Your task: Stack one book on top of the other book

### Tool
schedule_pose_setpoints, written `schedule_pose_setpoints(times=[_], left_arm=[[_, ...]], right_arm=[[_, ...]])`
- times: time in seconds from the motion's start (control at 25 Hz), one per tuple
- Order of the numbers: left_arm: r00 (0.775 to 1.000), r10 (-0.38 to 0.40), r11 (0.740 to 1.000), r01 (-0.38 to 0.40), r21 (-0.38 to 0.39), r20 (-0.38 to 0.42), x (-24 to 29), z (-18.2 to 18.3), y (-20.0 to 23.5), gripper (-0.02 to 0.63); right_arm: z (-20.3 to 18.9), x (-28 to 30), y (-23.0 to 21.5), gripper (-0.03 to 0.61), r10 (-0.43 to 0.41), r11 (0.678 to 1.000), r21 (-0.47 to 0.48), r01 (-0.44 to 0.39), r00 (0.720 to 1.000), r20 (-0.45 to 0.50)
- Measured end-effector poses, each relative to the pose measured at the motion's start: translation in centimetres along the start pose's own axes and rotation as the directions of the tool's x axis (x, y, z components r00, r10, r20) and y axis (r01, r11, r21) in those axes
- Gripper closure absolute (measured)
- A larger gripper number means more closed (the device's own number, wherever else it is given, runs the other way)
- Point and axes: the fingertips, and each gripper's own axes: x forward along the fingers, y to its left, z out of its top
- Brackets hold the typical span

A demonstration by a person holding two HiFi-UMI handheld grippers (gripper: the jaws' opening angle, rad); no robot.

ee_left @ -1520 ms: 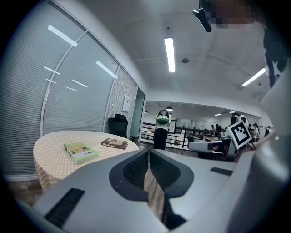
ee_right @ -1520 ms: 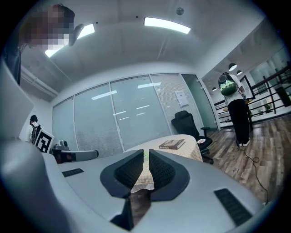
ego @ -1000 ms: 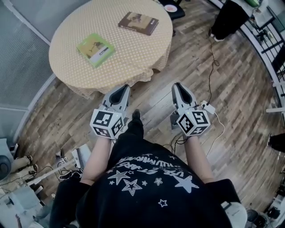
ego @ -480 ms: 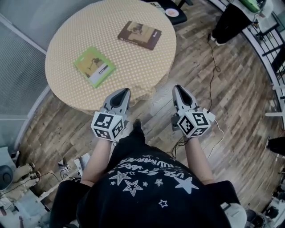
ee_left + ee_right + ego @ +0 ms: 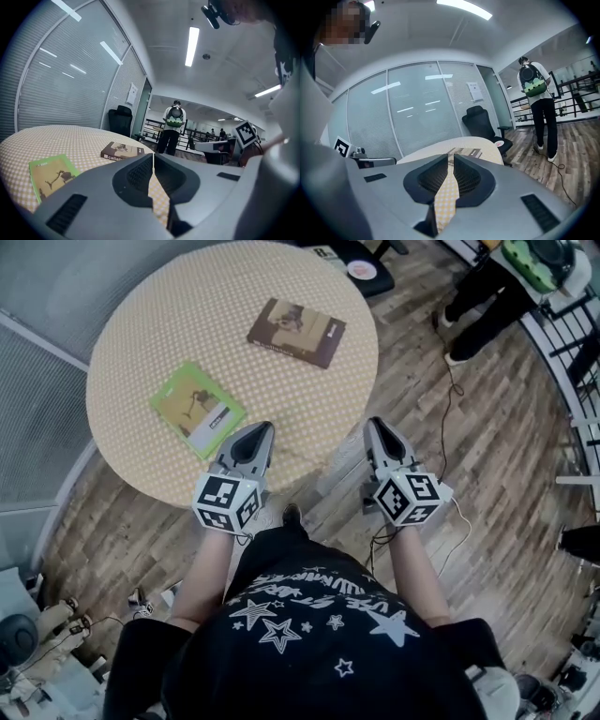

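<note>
- A round worktop [image 5: 187, 315] covered by a yellow checked cloth is shown from above, standing on a wooden plank floor [image 5: 487, 427].
- The green book [image 5: 198, 409] is laid flat on the near left part of the worktop, cover up.
- The brown book [image 5: 296, 332] is laid flat on the far right part; the two books are kept well apart, and neither is stacked on the other.
- The left gripper [image 5: 253, 432] is held over the near edge of the worktop, its tip just right of the green book's near corner. Contact with the book is not seen.
- In the left gripper view, the left gripper [image 5: 153, 157] is seen clenched, its jaws pressed together with nothing between them; the green book [image 5: 50, 174] is seen to the left and the brown book [image 5: 123, 151] farther off.
- The right gripper [image 5: 377, 425] is held beside the near right rim of the worktop, partly over the floor.
- In the right gripper view, the right gripper [image 5: 451, 159] is likewise clenched and empty; only a thin slit is left, through which the checked cloth is seen.
- Each gripper carries a marker cube [image 5: 226, 502] at its near end.
- A black office chair [image 5: 483, 123] is placed beyond the worktop, by a glass wall [image 5: 417, 117] with blinds.
- A person with a green backpack [image 5: 174, 126] is seen standing on the floor farther away.
</note>
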Motion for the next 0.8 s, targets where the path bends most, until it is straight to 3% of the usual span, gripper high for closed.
schedule_pose_setpoints(times=[0.48, 0.8], left_arm=[[1.0, -0.02, 1.0, 0.02, -0.019, -0.003, 1.5, 0.3, 1.7, 0.597], [0.997, 0.074, 0.997, -0.073, -0.028, 0.037, 1.5, 1.6, 3.1, 0.597]], right_arm=[[1.3, 1.7, -0.4, 0.528, -0.026, 1.0, -0.013, 0.026, 1.0, 0.004], [2.8, 4.5, -0.9, 0.528, 0.053, 0.998, -0.035, -0.052, 0.999, 0.004]])
